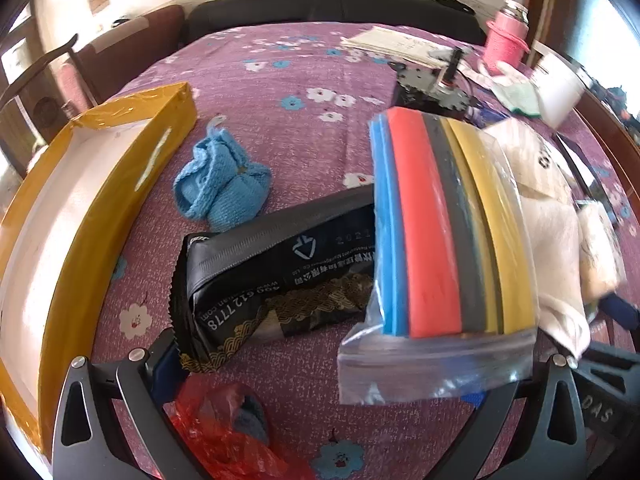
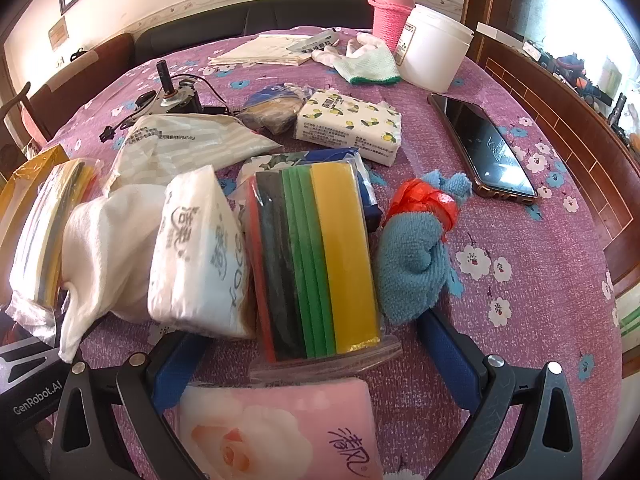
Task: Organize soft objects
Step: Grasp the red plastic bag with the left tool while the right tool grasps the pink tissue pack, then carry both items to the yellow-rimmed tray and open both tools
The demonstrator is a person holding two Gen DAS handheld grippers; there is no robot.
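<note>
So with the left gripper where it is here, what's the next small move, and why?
Probably swing the left gripper leftward and carry the clear bag of coloured foam sheets over the yellow box. The bag appears lifted and tilted above the black packet, its zip end between the wide-set fingers, though the grip itself is out of view. The box stands open on the left.

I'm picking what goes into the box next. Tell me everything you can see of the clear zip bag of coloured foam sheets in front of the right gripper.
The zip bag of foam sheets is clear plastic, its sealed zip strip toward the camera. Inside are flat sheets stacked on edge: red, black, green, then a broad yellow one. It lies on the purple tablecloth, leaning against the white tissue pack on its left; the blue cloth bundle sits at its right. The open right gripper straddles its near end.
</note>
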